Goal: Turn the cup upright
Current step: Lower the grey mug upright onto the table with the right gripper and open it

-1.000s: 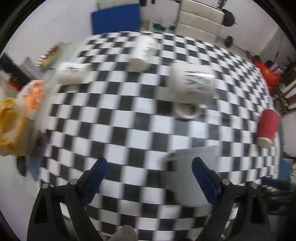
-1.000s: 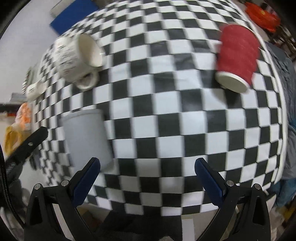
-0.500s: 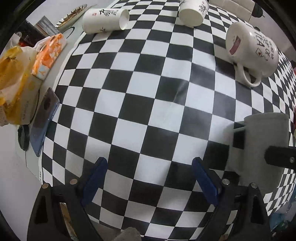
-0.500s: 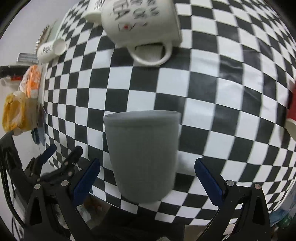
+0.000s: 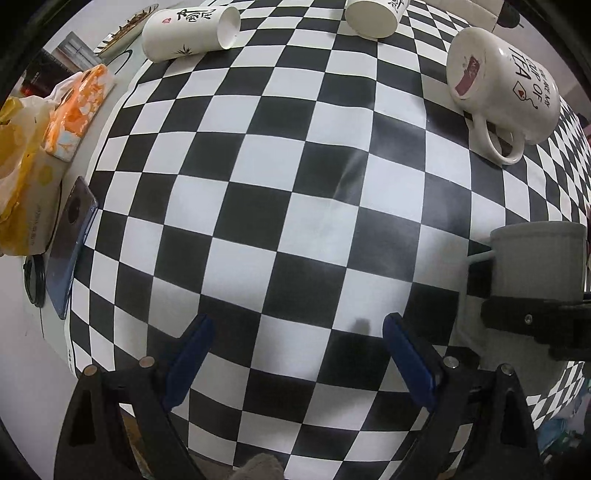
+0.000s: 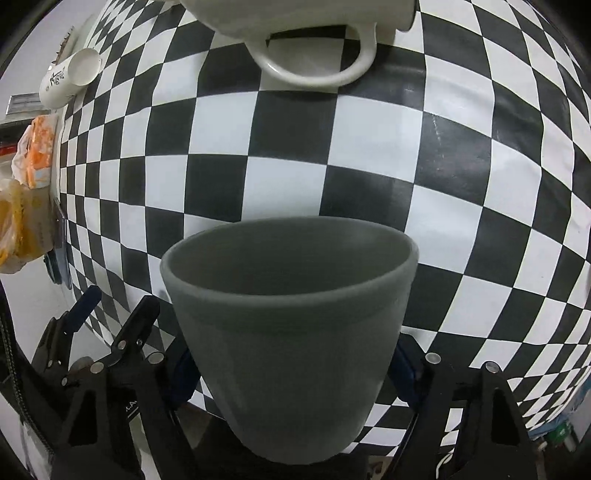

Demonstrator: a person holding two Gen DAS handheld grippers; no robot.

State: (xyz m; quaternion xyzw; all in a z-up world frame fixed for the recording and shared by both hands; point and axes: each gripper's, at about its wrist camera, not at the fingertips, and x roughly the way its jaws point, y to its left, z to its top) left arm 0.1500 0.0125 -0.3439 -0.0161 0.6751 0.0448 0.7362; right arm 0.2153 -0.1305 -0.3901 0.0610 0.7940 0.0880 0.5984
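Note:
A grey cup (image 6: pixel 291 332) sits between the fingers of my right gripper (image 6: pixel 291 373), which is shut on its lower body; its open mouth faces away from the camera, over the checkered tablecloth (image 6: pixel 369 166). The same cup shows at the right edge of the left wrist view (image 5: pixel 539 266), with the right gripper's black finger across its lower part. My left gripper (image 5: pixel 295 354) is open and empty above the cloth, left of the cup.
A white "cup of tea" mug (image 5: pixel 502 88) lies on its side beyond the grey cup. Two white paper cups (image 5: pixel 188 33) (image 5: pixel 376 14) lie at the far side. A phone (image 5: pixel 70 243), orange packet (image 5: pixel 77 110) and yellow bag (image 5: pixel 18 177) sit off the left edge.
My right gripper moved in and closed on the grey cup, which now shows its open mouth instead of its side. My left gripper stayed open, dropping lower and shifting left of the cup.

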